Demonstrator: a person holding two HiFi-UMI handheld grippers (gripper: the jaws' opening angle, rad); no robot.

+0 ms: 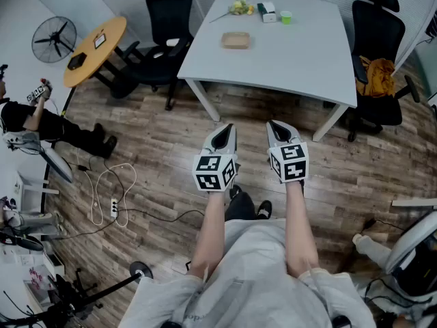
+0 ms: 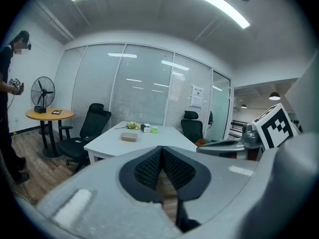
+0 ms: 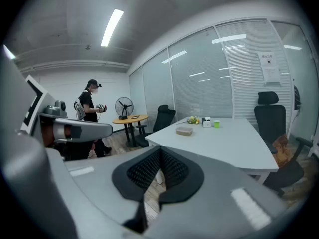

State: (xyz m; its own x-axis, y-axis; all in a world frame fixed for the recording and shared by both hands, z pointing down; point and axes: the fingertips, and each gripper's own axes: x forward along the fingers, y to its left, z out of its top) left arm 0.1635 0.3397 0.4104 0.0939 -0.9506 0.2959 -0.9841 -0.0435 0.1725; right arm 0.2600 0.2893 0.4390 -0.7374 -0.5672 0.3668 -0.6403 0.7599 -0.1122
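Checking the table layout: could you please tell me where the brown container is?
In the head view the brown container lies on the white table, left of centre, nearer than the box and green cup.

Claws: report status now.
Left claw shut, empty. Right claw shut, empty. Tan box on white table ahead, untouched. Black chair beside table.
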